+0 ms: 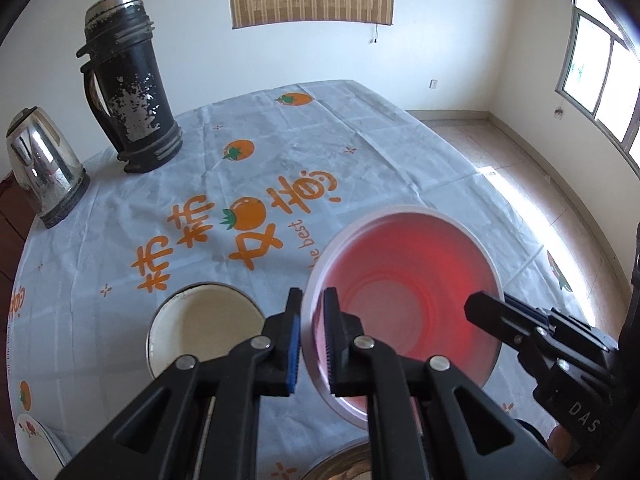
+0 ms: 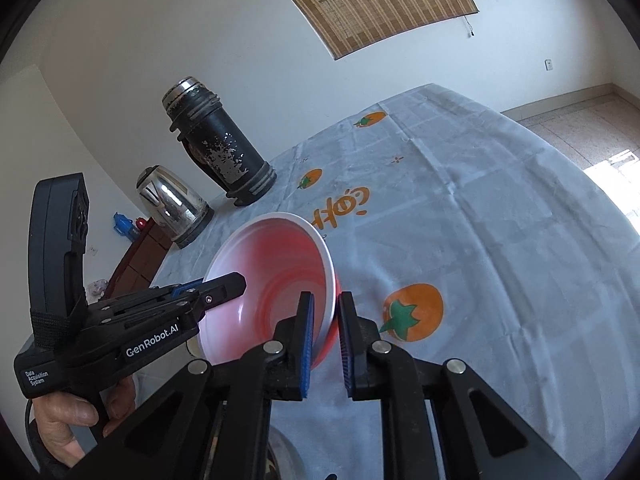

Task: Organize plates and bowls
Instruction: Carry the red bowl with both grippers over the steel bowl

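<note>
Seen from the left wrist, the left gripper (image 1: pixel 312 340) pinches the near rim of a red bowl (image 1: pixel 404 304) between its blue-padded fingers, one finger inside the wall and one outside, holding the bowl tilted above a table (image 1: pixel 360 152) covered in a pale cloth printed with oranges. The right gripper (image 1: pixel 500 312) reaches in from the right, its tip at the bowl's opposite rim, though its grip cannot be judged from this side. Just left of the fingers a cream bowl (image 1: pixel 204 328) sits on the cloth; the edge of a white plate (image 1: pixel 36 436) shows at lower left, and a black flask (image 1: pixel 132 84) and a steel kettle (image 1: pixel 44 168) stand at the far left. From the right wrist, the right gripper (image 2: pixel 324 340) straddles the red bowl's (image 2: pixel 276 280) rim, one finger inside and one outside, with a visible gap at the outer pad, so whether it is clamped cannot be told. The left gripper (image 2: pixel 228 286), in a bare hand (image 2: pixel 76 416), grips the opposite rim. The flask (image 2: pixel 220 148) and kettle (image 2: pixel 172 204) stand beyond.
</note>
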